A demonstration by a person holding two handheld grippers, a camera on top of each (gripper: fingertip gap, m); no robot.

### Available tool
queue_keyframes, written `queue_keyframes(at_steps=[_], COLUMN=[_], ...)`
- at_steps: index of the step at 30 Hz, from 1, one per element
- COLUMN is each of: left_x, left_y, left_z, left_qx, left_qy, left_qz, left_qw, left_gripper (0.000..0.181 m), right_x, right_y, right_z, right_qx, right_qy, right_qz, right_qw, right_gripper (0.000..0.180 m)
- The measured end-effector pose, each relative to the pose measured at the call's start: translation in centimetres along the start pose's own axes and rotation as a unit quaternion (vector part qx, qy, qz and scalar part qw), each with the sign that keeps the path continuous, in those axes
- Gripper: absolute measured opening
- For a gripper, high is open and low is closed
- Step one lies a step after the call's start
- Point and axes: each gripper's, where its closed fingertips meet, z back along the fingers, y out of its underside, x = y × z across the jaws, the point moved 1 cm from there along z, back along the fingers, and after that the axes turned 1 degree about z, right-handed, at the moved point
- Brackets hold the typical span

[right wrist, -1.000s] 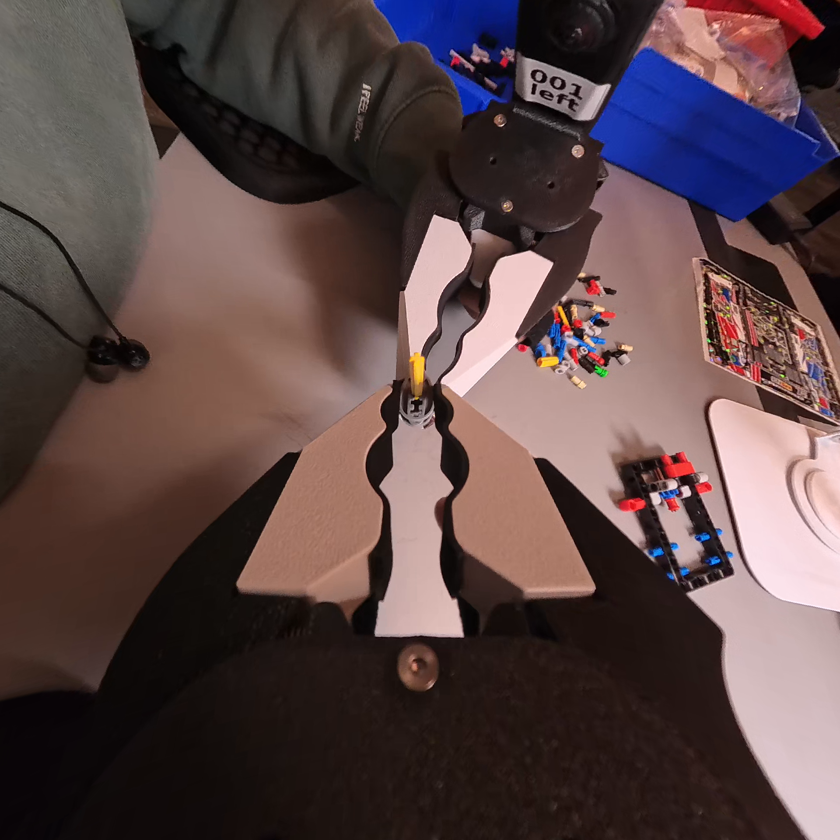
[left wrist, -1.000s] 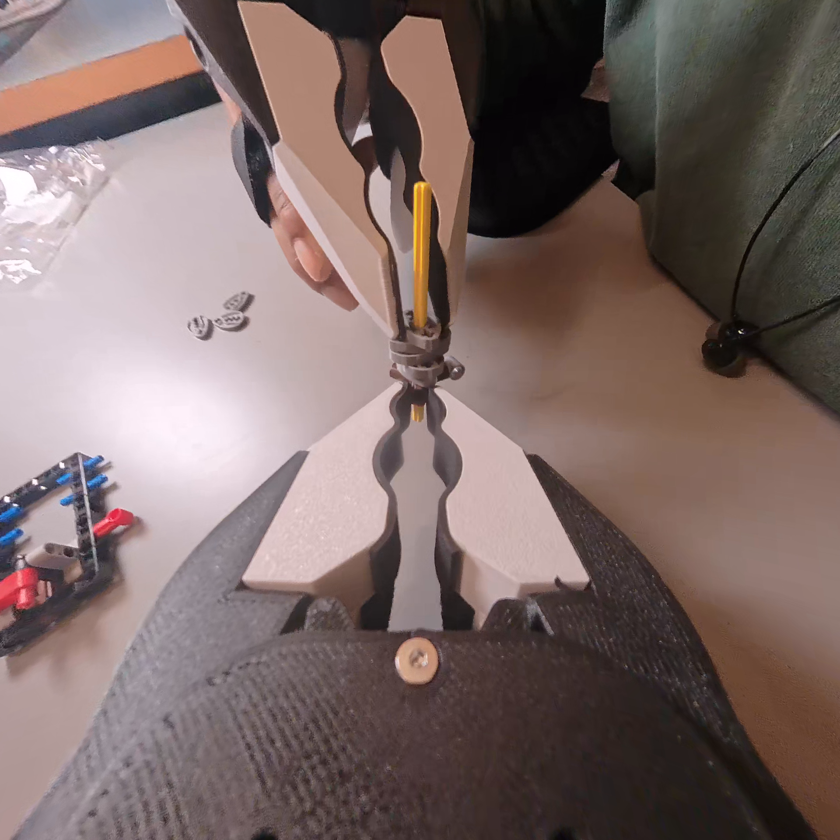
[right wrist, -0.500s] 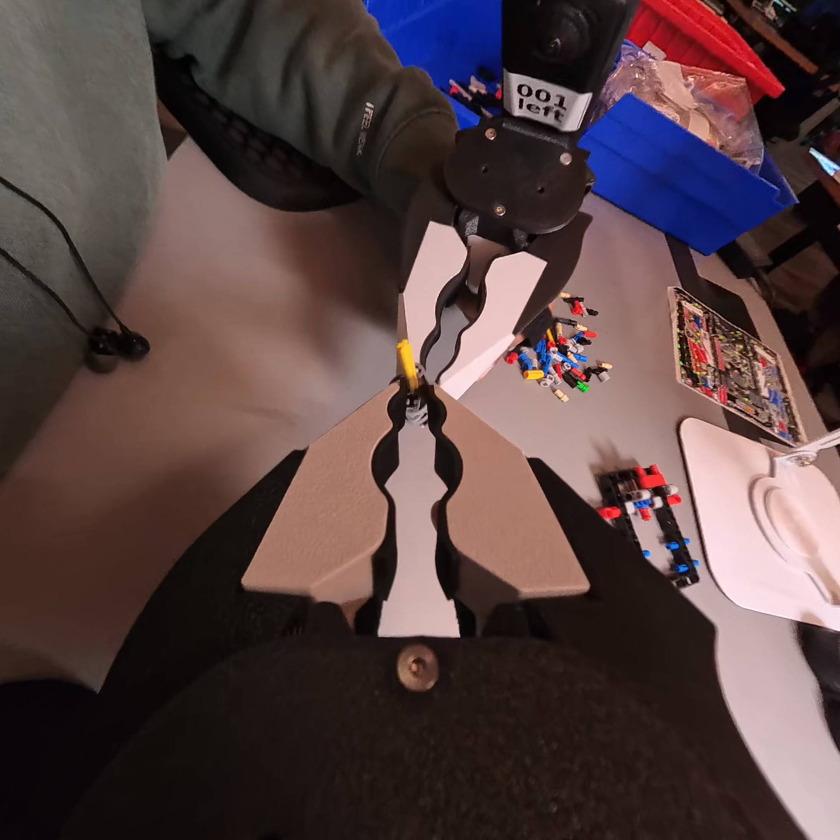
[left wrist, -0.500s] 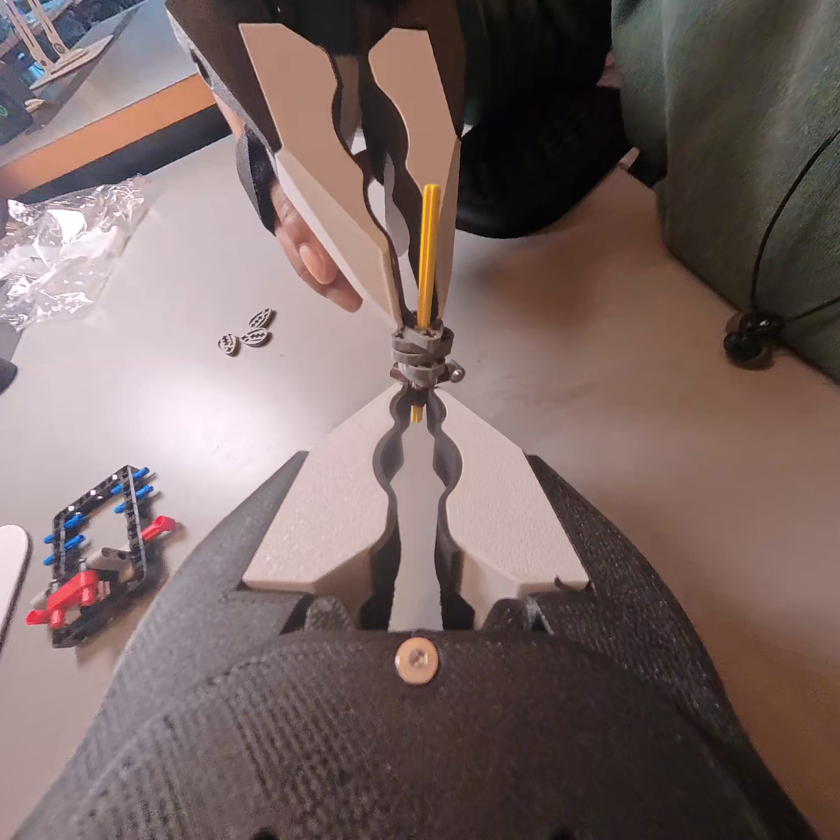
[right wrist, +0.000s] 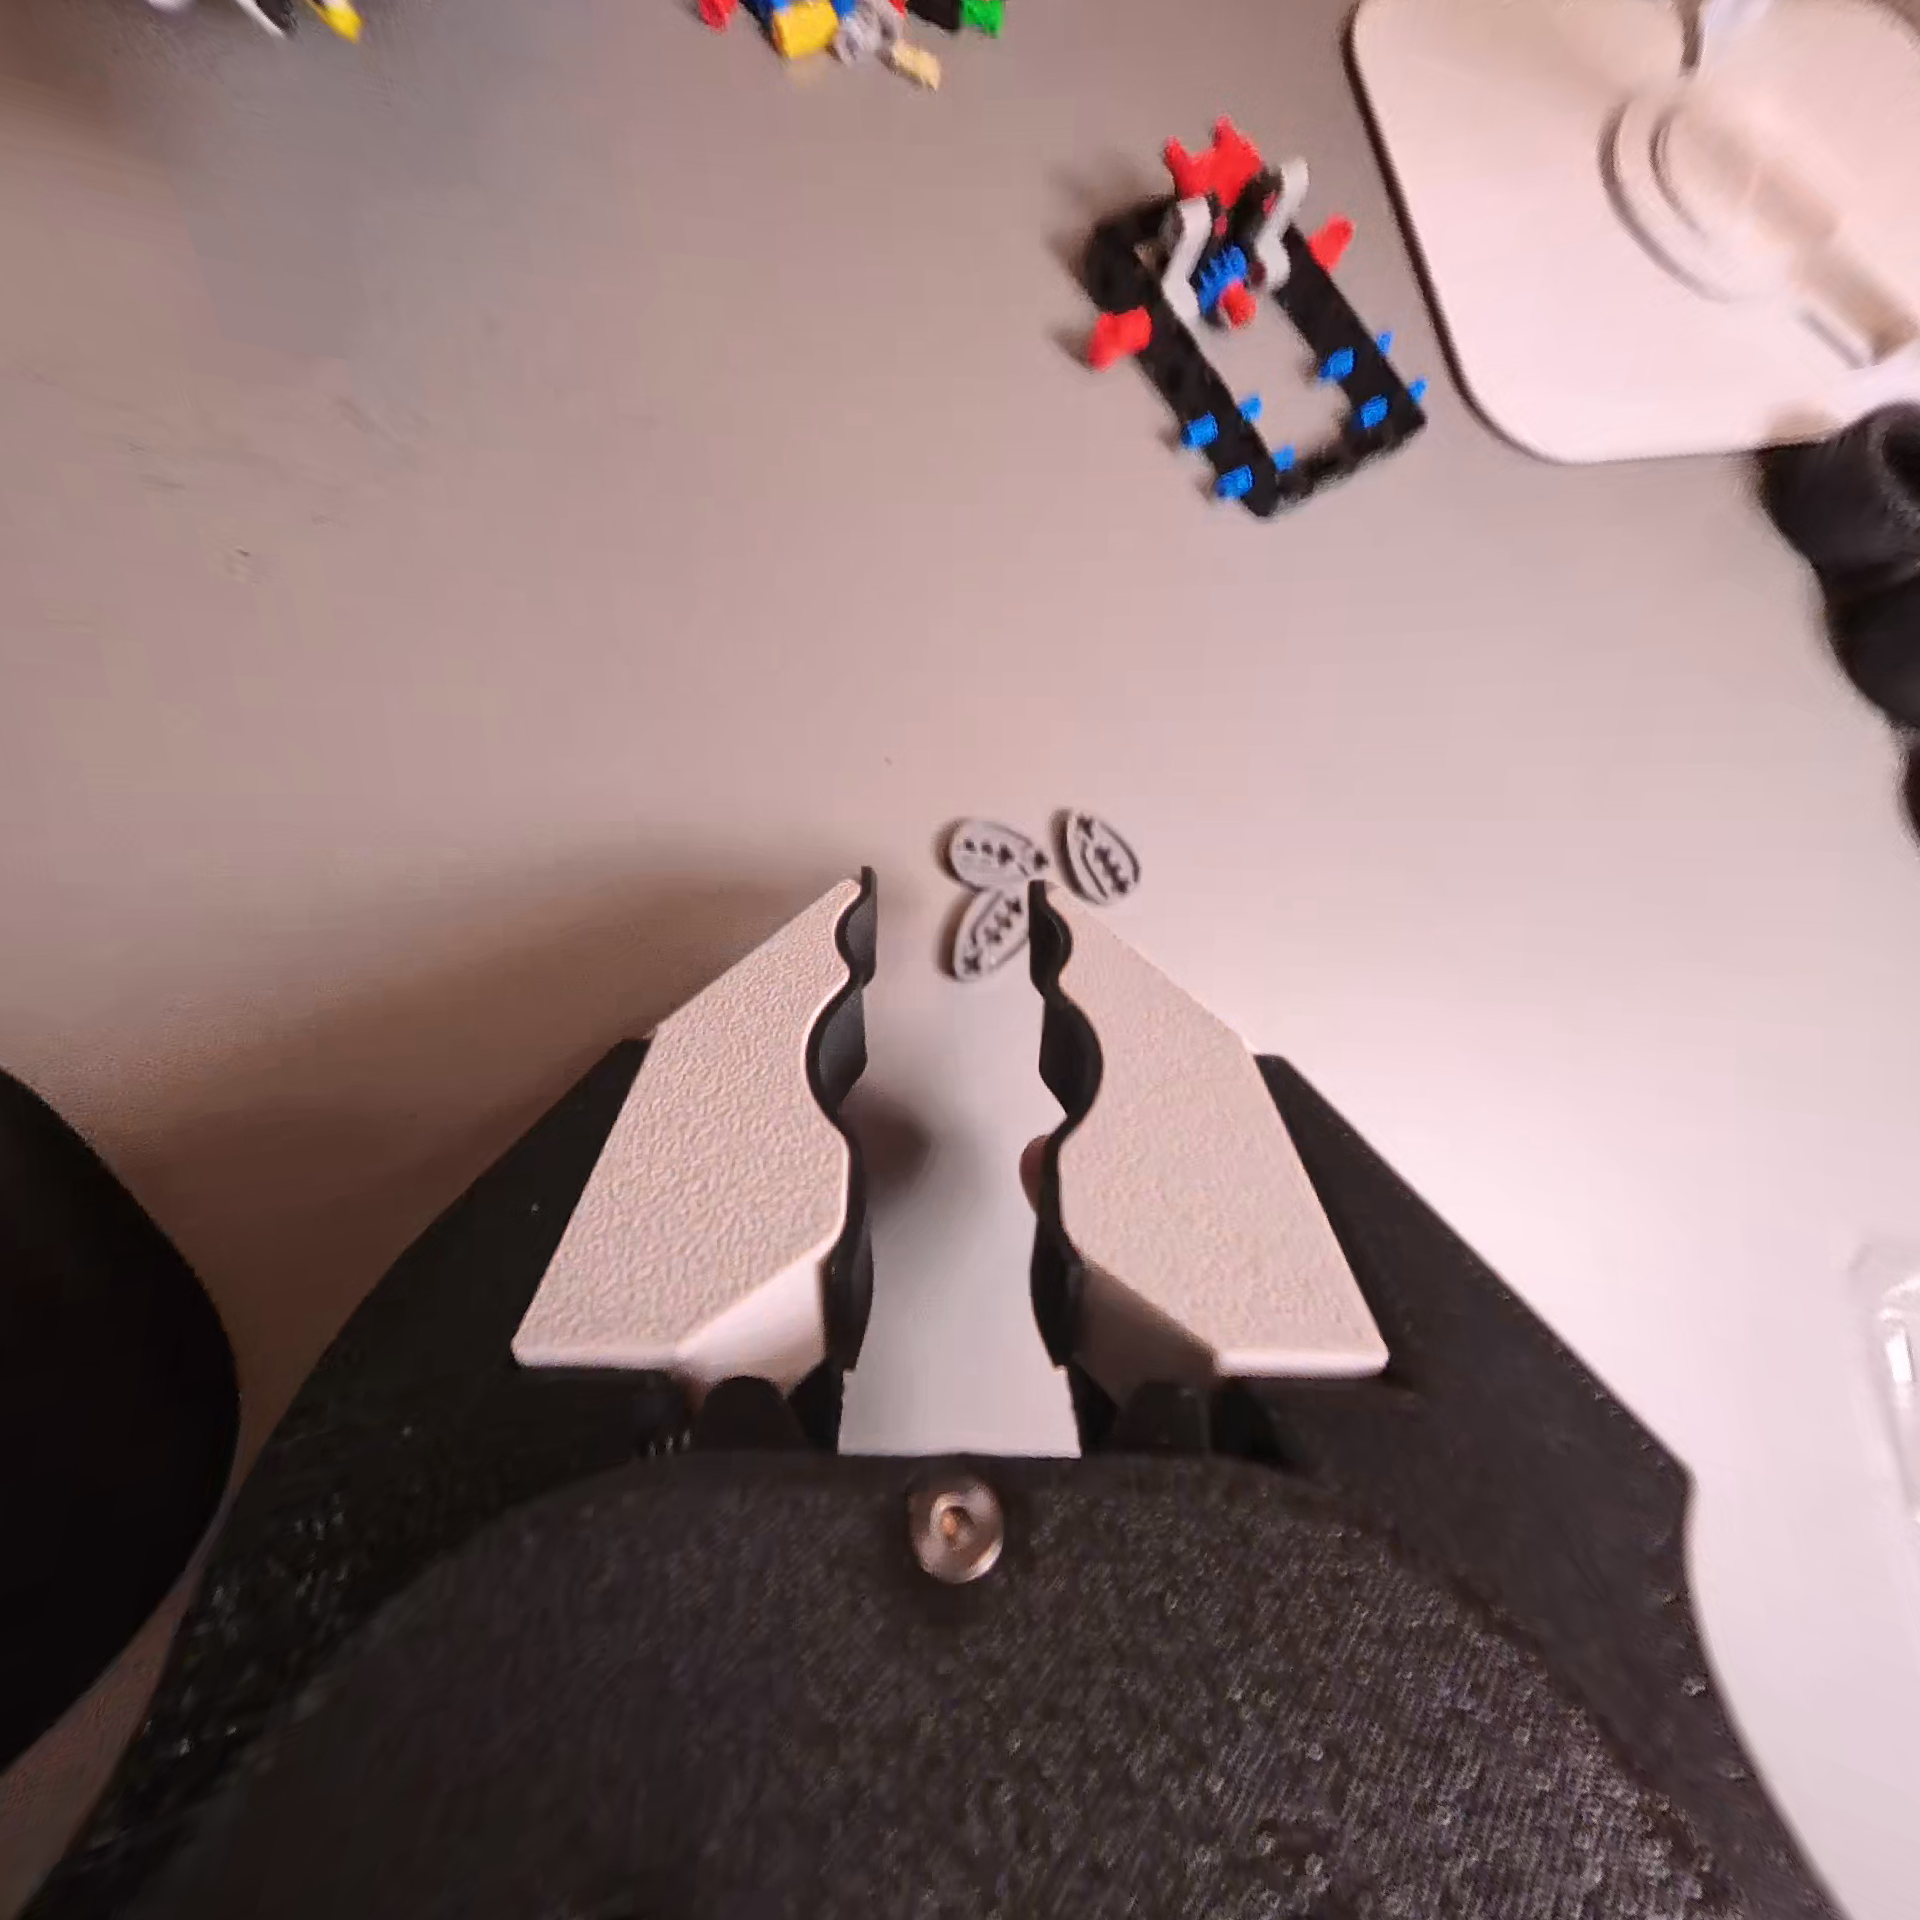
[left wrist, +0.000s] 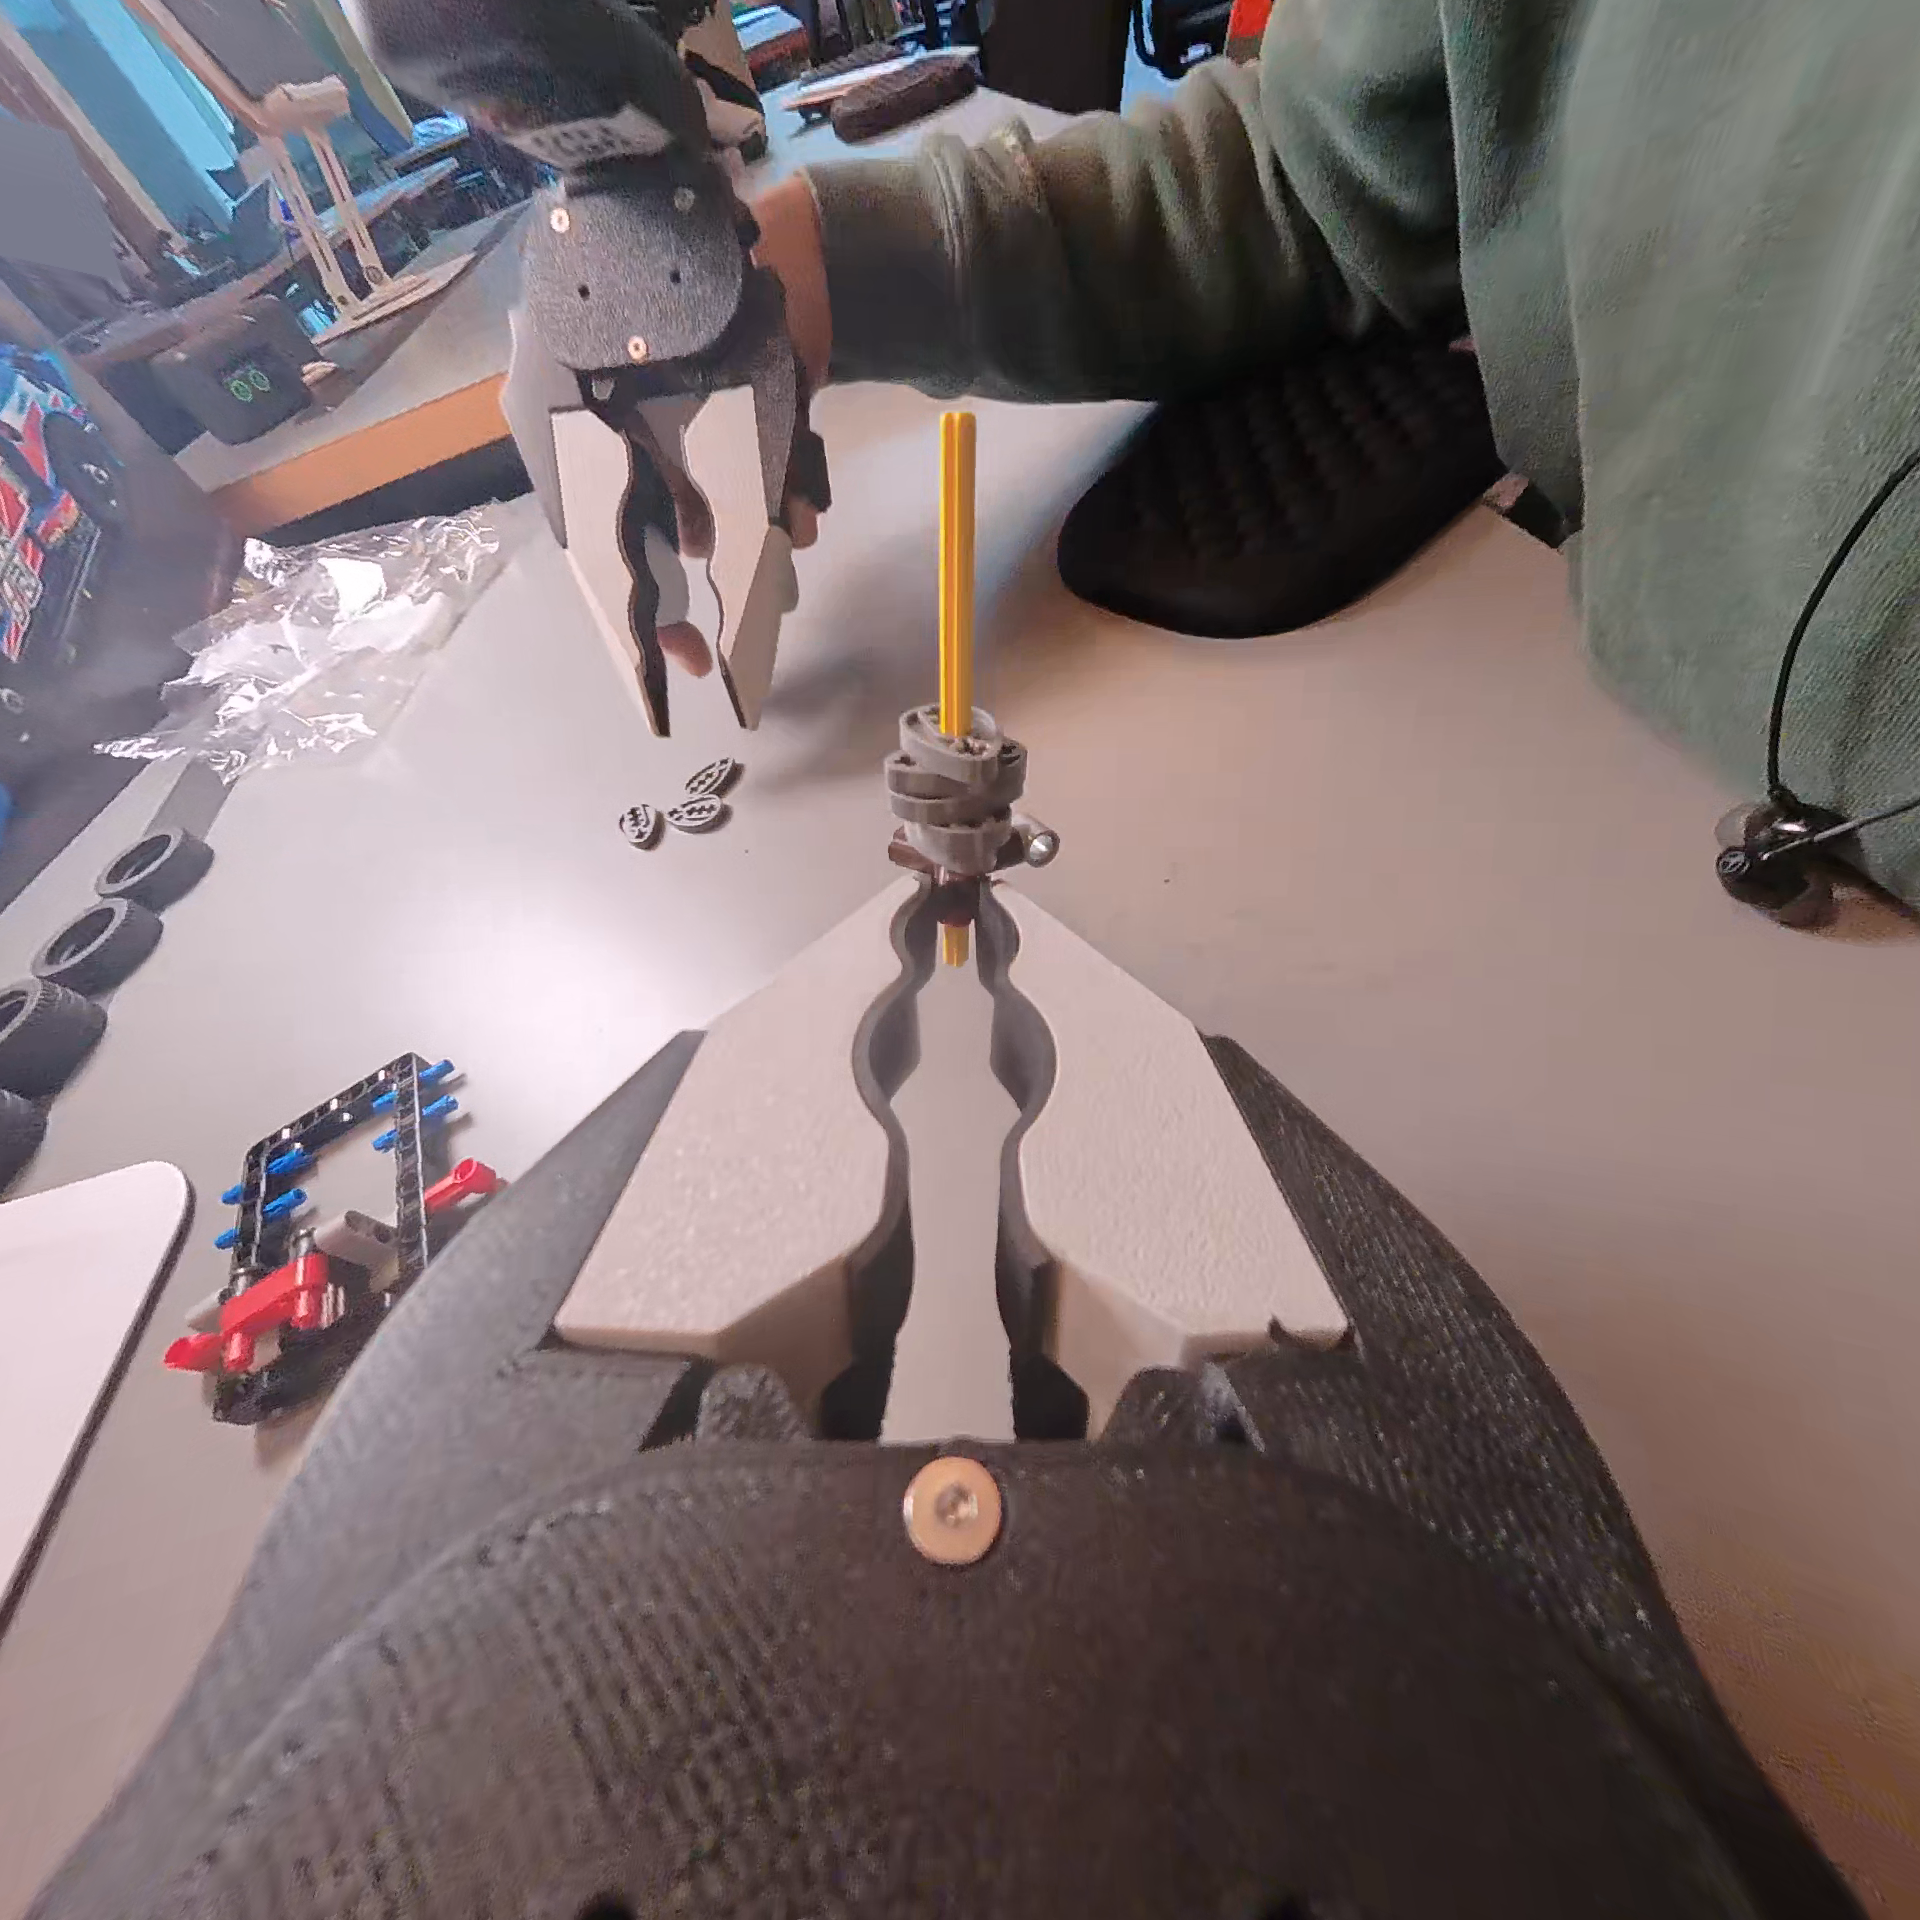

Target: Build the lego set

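My left gripper (left wrist: 954, 902) is shut on a long yellow axle (left wrist: 956, 571) that stands upright, with a stack of grey cam pieces (left wrist: 954, 781) threaded on it just above the fingertips. My right gripper (right wrist: 951, 891) is open and empty, hovering over three flat grey oval cam pieces (right wrist: 992, 896) on the table; it also shows in the left wrist view (left wrist: 698, 717), above the same ovals (left wrist: 681, 808). A black frame assembly with blue pins and red parts (right wrist: 1252, 332) lies farther off; in the left wrist view it lies at the left (left wrist: 327, 1226).
A white board (right wrist: 1600, 239) lies beside the frame. A pile of small coloured parts (right wrist: 831, 26) is at the far edge. Black tyres (left wrist: 99, 940) and a crumpled clear bag (left wrist: 312, 634) sit at the left. Black earbuds (left wrist: 1766, 868) and a person's green sleeve (left wrist: 1195, 270) are at the right. The grippers' ends are close to 15 cm from one another.
My right gripper let go of the axle assembly, opened, and swung away to hover over the three loose oval pieces. My left gripper still holds the axle upright.
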Motion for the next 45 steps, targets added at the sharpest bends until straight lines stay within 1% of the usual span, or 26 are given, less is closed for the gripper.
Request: queue_keyframes(at_steps=[7,14,20,27,32,38,42,45], left_x=[-0.2,-0.3,-0.3,-0.2,-0.2,-0.6,-0.3,0.1], left_y=[0.4,0.5,0.8,0.6,0.6,0.4,-0.2,0.0], left_z=[-0.4,-0.4,-0.5,-0.4,-0.5,-0.6,-0.5,-0.6], left_qx=[-0.001,0.002,0.003,-0.010,-0.009,-0.013,-0.032,-0.027], left_qy=[0.007,0.010,0.013,0.014,0.015,0.031,0.022,0.012], left_qz=[0.018,0.024,0.030,0.043,0.044,0.057,0.065,0.073], left_qw=[1.000,1.000,0.999,0.999,0.999,0.998,0.997,0.997], left_gripper=[0.005,0.005,0.005,0.005,0.005,0.005,0.005,0.005], right_x=[-0.6,-0.2,1.9,5.9,7.9,8.9,8.9,8.9], right_y=[1.5,1.7,0.6,-2.8,-4.5,-5.0,-4.9,-4.9], right_z=[-1.6,-1.4,-2.0,-3.9,-5.1,-5.8,-5.9,-5.9], right_qx=[0.042,0.067,0.068,0.031,0.016,0.020,0.023,0.022], right_qy=[0.010,0.002,-0.024,-0.074,-0.086,-0.086,-0.079,-0.079], right_qz=[-0.015,-0.025,0.006,0.059,0.086,0.101,0.106,0.106], right_qw=[0.999,0.997,0.997,0.995,0.992,0.991,0.991,0.991], right_gripper=[0.024,0.016,0.015,0.015,0.015,0.015,0.015,0.015])
